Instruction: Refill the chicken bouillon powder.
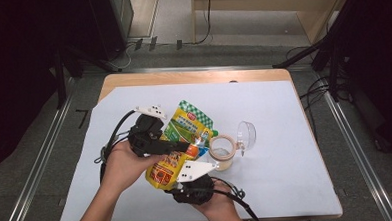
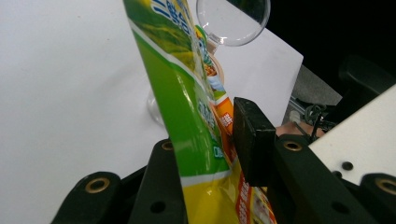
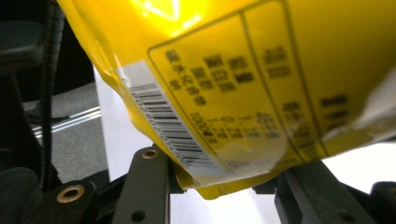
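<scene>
A green, yellow and orange stand-up pouch (image 1: 182, 131) is held tilted above the table, its right edge close to the mouth of a clear glass jar (image 1: 222, 152). The jar's hinged lid (image 1: 246, 133) is swung open. My left gripper (image 1: 183, 147) comes in from the left, shut on the pouch's middle. In the left gripper view the pouch (image 2: 187, 116) fills the gap in the left gripper (image 2: 205, 144), with the jar lid (image 2: 233, 21) beyond. My right gripper (image 1: 171, 179) is shut on the pouch's yellow bottom (image 3: 233, 70), which sits in the right gripper (image 3: 224, 168).
A pale sheet (image 1: 287, 186) covers the wooden table, with free room to the right and at the back. Black cables (image 1: 110, 139) trail from both grippers over the near-left area. Floor rails and dark stands surround the table.
</scene>
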